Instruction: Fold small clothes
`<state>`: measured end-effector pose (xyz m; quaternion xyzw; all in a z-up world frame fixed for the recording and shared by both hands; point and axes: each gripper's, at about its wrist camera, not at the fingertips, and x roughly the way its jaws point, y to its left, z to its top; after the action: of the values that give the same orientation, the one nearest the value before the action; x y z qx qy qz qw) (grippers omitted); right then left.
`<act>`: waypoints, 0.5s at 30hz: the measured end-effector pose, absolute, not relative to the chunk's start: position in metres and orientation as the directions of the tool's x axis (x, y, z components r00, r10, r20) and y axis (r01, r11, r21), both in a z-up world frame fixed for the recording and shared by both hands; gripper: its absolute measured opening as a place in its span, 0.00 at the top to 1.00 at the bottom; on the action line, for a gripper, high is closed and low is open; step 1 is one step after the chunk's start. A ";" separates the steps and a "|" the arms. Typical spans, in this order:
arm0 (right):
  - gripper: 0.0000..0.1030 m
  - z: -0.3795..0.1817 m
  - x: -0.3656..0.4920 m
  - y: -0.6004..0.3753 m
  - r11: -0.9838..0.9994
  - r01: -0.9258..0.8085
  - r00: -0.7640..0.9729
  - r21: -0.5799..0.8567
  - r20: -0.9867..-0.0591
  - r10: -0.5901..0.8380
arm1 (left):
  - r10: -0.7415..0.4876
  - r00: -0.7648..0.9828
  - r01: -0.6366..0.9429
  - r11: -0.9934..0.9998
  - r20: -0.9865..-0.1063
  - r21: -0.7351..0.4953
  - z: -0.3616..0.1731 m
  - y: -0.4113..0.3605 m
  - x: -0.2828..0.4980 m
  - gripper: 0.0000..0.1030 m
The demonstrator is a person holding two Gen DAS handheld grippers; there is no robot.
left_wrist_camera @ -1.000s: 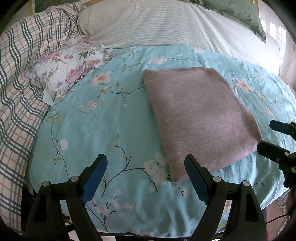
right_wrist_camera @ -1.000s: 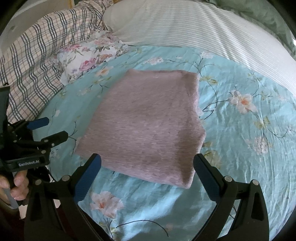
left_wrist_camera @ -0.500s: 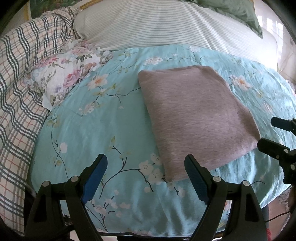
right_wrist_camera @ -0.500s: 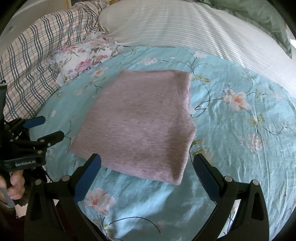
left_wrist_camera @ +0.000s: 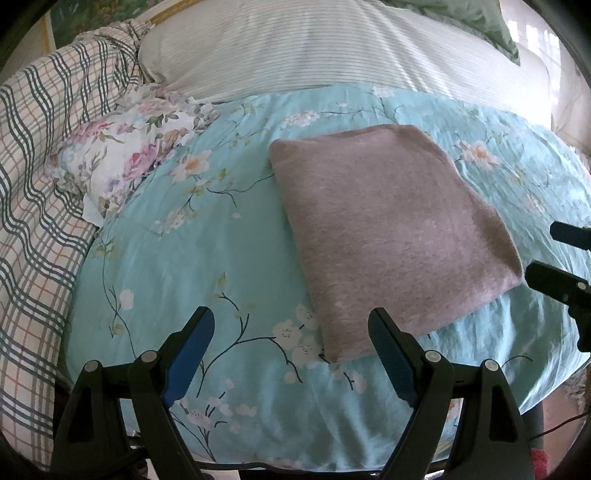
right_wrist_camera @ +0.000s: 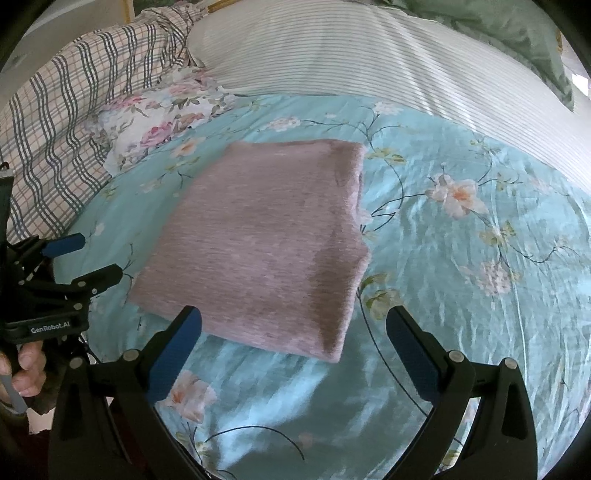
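A mauve-pink knit garment (left_wrist_camera: 388,229) lies folded into a flat rectangle on the turquoise floral bedsheet (left_wrist_camera: 192,266); it also shows in the right wrist view (right_wrist_camera: 266,240). My left gripper (left_wrist_camera: 291,350) is open and empty, held just short of the garment's near left corner. My right gripper (right_wrist_camera: 293,350) is open and empty, held above the sheet at the garment's near edge. Each gripper shows at the edge of the other's view: the right one (left_wrist_camera: 554,258) and the left one (right_wrist_camera: 81,258).
A floral-print cloth (left_wrist_camera: 122,162) lies crumpled at the far left beside a plaid blanket (left_wrist_camera: 33,177). A striped white duvet (left_wrist_camera: 314,48) and a green pillow (left_wrist_camera: 476,18) lie at the back. The bed's front edge runs just under my grippers.
Both grippers have drawn back and risen slightly from the folded garment, so it sits a little farther off in both views. The garment has not moved.
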<state>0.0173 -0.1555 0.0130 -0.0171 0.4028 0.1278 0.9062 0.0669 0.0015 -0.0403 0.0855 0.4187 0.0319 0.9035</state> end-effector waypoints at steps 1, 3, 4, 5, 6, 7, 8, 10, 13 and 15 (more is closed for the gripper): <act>0.03 0.014 0.017 -0.156 0.967 -0.244 0.644 0.069 -0.734 0.216 | 0.128 0.649 0.017 0.983 -0.750 0.183 -0.040 0.001 0.067 0.17; 0.03 0.016 0.018 -0.156 0.968 -0.242 0.646 0.064 -0.734 0.210 | 0.126 0.651 0.021 0.983 -0.748 0.184 -0.040 0.000 0.067 0.17; 0.03 0.016 0.017 -0.156 0.968 -0.242 0.646 0.062 -0.734 0.208 | 0.124 0.652 0.024 0.983 -0.748 0.184 -0.039 0.000 0.067 0.17; 0.03 0.017 0.018 -0.156 0.968 -0.242 0.647 0.059 -0.734 0.206 | 0.122 0.653 0.026 0.983 -0.747 0.184 -0.039 -0.001 0.067 0.17; 0.03 0.017 0.018 -0.156 0.968 -0.243 0.647 0.056 -0.734 0.205 | 0.122 0.655 0.028 0.982 -0.746 0.185 -0.038 -0.001 0.067 0.17; 0.03 0.018 0.018 -0.156 0.968 -0.244 0.647 0.053 -0.735 0.203 | 0.122 0.657 0.029 0.982 -0.744 0.187 -0.038 -0.001 0.067 0.17; 0.03 0.019 0.019 -0.155 0.968 -0.245 0.647 0.051 -0.735 0.202 | 0.122 0.658 0.030 0.982 -0.743 0.188 -0.037 -0.001 0.067 0.17; 0.03 0.020 0.019 -0.154 0.968 -0.246 0.647 0.046 -0.736 0.200 | 0.121 0.662 0.029 0.982 -0.740 0.186 -0.036 -0.001 0.067 0.17; 0.03 0.020 0.021 -0.153 0.967 -0.253 0.646 0.044 -0.736 0.203 | 0.120 0.662 0.026 0.983 -0.740 0.184 -0.036 0.001 0.068 0.17; 0.03 0.020 0.023 -0.152 0.965 -0.259 0.643 0.044 -0.737 0.206 | 0.121 0.661 0.025 0.983 -0.741 0.183 -0.036 0.002 0.070 0.17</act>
<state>0.0225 -0.1516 0.0199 -0.0325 0.4023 0.1284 0.9059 0.0704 0.0022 -0.0361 0.0890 0.4110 0.0265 0.9069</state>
